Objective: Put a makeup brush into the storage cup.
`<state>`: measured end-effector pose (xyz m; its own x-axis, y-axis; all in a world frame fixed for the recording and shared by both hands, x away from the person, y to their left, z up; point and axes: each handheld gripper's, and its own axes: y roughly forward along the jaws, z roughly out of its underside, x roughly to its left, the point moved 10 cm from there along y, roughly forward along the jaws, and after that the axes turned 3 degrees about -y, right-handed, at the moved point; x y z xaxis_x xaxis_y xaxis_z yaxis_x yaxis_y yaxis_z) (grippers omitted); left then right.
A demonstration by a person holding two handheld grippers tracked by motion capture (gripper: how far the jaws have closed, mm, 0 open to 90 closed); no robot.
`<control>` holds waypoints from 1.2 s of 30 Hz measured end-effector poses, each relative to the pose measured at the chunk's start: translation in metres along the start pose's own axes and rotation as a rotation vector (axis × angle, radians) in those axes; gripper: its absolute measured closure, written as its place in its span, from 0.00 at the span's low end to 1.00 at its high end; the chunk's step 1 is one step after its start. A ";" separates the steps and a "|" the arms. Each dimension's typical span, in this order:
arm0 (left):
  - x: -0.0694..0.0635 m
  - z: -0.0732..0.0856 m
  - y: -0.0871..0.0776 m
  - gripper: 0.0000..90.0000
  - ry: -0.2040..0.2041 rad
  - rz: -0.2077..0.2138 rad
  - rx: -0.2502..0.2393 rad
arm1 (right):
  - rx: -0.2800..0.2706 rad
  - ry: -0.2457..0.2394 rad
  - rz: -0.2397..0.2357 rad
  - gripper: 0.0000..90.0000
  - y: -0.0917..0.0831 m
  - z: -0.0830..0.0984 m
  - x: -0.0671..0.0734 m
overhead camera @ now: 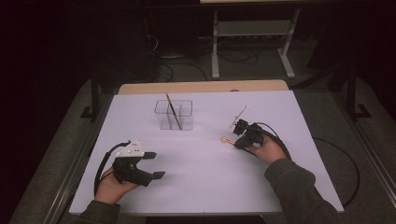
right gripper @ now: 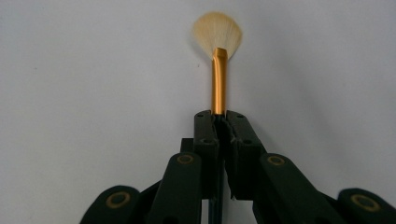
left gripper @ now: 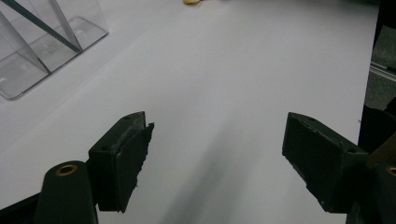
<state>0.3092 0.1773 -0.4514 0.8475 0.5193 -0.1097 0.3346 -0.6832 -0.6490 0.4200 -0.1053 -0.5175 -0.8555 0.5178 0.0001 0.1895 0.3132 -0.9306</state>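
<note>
A fan brush (right gripper: 218, 70) with a gold ferrule and pale bristles lies flat on the white table. My right gripper (right gripper: 223, 119) is shut on its handle just behind the ferrule. In the high view the brush head (overhead camera: 226, 139) pokes out to the left of the right gripper (overhead camera: 239, 140), right of the table's middle. My left gripper (overhead camera: 155, 165) rests near the front left with its jaws wide apart and nothing between them; the left gripper view shows it (left gripper: 217, 154) over bare table. A clear divided holder (overhead camera: 162, 122) stands mid-table with a dark thin brush (overhead camera: 173, 109) leaning in it.
The white table top (overhead camera: 201, 177) spans the view, with a wooden strip (overhead camera: 201, 87) along its far edge. The clear holder (left gripper: 28, 70) sits to the upper left in the left gripper view. Cables trail from both grippers. The floor and a desk frame (overhead camera: 252, 42) lie beyond.
</note>
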 end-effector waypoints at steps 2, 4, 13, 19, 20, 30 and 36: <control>0.000 0.000 -0.001 0.25 -0.005 0.000 -0.003 | -0.004 0.008 -0.015 0.93 0.000 0.000 -0.001; 0.001 0.000 -0.001 0.25 -0.003 -0.001 -0.002 | -0.004 0.011 -0.025 0.93 0.000 0.000 -0.001; 0.001 0.001 0.000 0.25 -0.009 -0.002 -0.002 | -0.019 0.015 -0.068 0.93 -0.002 0.002 -0.002; 0.000 0.001 0.000 0.25 -0.004 -0.001 0.003 | -0.038 0.014 -0.084 0.93 -0.008 0.001 0.002; 0.001 0.000 0.000 0.25 -0.003 -0.001 0.002 | -0.042 0.009 -0.084 0.93 -0.009 0.000 0.002; 0.001 0.000 0.000 0.25 -0.006 -0.001 -0.003 | -0.062 0.013 -0.087 0.93 -0.014 -0.001 0.003; 0.001 0.000 0.000 0.25 -0.004 0.004 -0.001 | -0.077 0.021 -0.096 0.93 -0.019 -0.001 0.004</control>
<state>0.3097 0.1778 -0.4514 0.8470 0.5188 -0.1155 0.3317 -0.6856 -0.6480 0.4135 -0.1083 -0.4998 -0.8613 0.4989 0.0962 0.1444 0.4219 -0.8951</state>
